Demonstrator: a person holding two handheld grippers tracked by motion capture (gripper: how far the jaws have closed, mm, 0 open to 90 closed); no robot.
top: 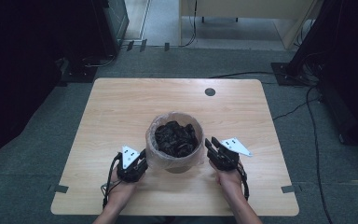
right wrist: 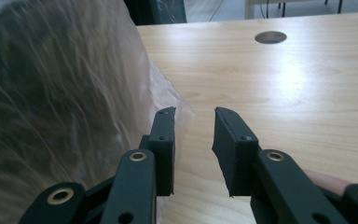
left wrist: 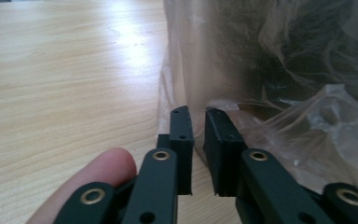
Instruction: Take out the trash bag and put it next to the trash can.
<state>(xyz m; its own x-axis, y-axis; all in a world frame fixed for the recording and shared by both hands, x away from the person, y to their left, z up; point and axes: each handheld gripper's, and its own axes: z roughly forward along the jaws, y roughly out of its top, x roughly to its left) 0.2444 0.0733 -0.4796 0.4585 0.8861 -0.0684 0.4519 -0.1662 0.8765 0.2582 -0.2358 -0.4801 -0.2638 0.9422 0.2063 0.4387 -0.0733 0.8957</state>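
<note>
Pale wood surface, lined bin mid-front. Left tool nearly pressed together at bag film, grip uncertain; right tool spread, empty. Best pinched at rim, lifted evenly.

Your bin stands at lower centre of the table, its bag draped over the rim, your left gripper left of it, your right gripper right.
</note>
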